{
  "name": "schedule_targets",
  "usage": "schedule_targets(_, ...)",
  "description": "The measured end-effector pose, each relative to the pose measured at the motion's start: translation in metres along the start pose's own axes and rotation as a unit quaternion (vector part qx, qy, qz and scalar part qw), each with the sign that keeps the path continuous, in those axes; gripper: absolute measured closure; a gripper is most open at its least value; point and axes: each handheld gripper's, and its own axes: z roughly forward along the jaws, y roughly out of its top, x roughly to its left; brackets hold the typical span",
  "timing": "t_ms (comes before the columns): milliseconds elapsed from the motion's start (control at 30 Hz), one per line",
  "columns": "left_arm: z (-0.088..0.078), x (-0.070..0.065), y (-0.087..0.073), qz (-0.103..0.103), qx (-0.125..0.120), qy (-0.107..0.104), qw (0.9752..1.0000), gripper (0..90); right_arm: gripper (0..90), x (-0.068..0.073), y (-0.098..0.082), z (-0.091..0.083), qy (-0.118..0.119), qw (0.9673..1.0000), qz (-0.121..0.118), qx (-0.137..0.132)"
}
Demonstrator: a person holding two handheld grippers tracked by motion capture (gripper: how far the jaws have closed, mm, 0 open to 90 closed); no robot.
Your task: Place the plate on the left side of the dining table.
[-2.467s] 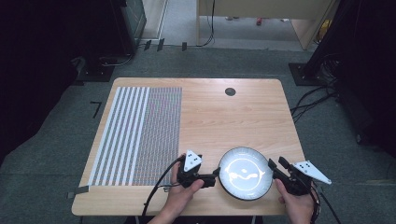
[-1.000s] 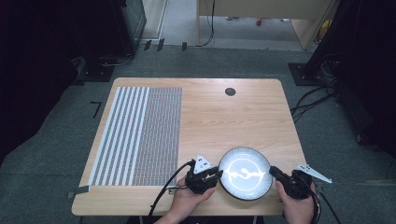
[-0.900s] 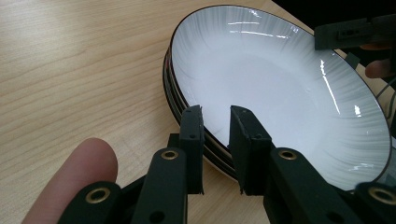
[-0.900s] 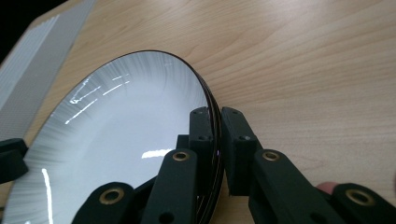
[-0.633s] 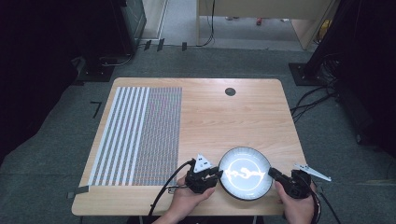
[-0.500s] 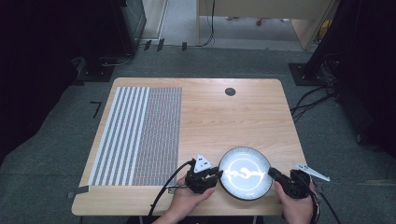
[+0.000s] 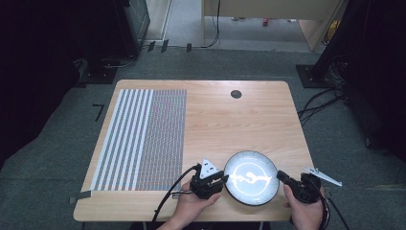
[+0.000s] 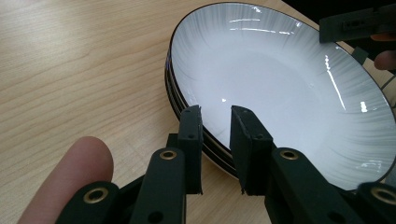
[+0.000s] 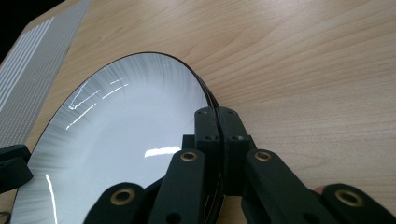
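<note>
You are sitting at the bench (image 7: pixel 215 115) with a tool in each hand, both set against a stack of white, dark-rimmed plates (image 7: pixel 252 177) lying at the lower right of the high view, close to the bench's near edge. Compared with the frame from two and a half seconds ago, your left tool (image 7: pixel 221 178) is standing a little lower and further right in the high view, now right at the stack's left rim, while the plates and your right tool (image 7: pixel 280 175) are lying where they were.

In the left gripper view, the left tool (image 8: pixel 215 112) is straddling the near rim of the stack (image 8: pixel 280 93), one jaw inside the top plate and one outside; a narrow gap is showing between the jaws, and you cannot tell from the frames whether the pads are pressing, though the jaws are standing about as tight as they get.

In the right gripper view, the right tool (image 9: pixel 217 112) is gripping the rim of the plates (image 9: pixel 121 140), its jaws having just been closing and now nearly meeting with the rim between them.

A striped mat (image 7: pixel 143 136) is covering the left part of the bench, well apart from the plates, and a small dark round cap (image 7: pixel 235 94) is sitting near the far edge.
</note>
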Motion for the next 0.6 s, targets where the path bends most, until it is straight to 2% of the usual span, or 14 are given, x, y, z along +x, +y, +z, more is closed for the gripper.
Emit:
schedule_targets(167, -0.001, -0.001, 0.000, 0.002, -0.001, 0.001, 1.0000, 76.3, 80.9, 0.002, 0.000, 0.001, 0.006, 1.0000, 0.000, -0.002)
schedule_targets(300, 0.000, -0.002, 0.000, 0.004, -0.001, 0.005, 1.0000, 76.4, 87.5, 0.012, -0.002, 0.002, -0.036, 0.9990, -0.023, -0.008)
schedule_targets(400, 0.000, -0.002, 0.000, 0.006, -0.001, 0.006, 1.0000, 76.2, 88.1, 0.014, -0.002, 0.003, -0.044, 0.9986, -0.027, -0.011)
schedule_targets(600, 0.001, -0.002, -0.001, 0.012, 0.001, 0.006, 0.9999, 74.5, 89.1, 0.008, -0.001, 0.000, -0.021, 0.9996, 0.000, -0.019)
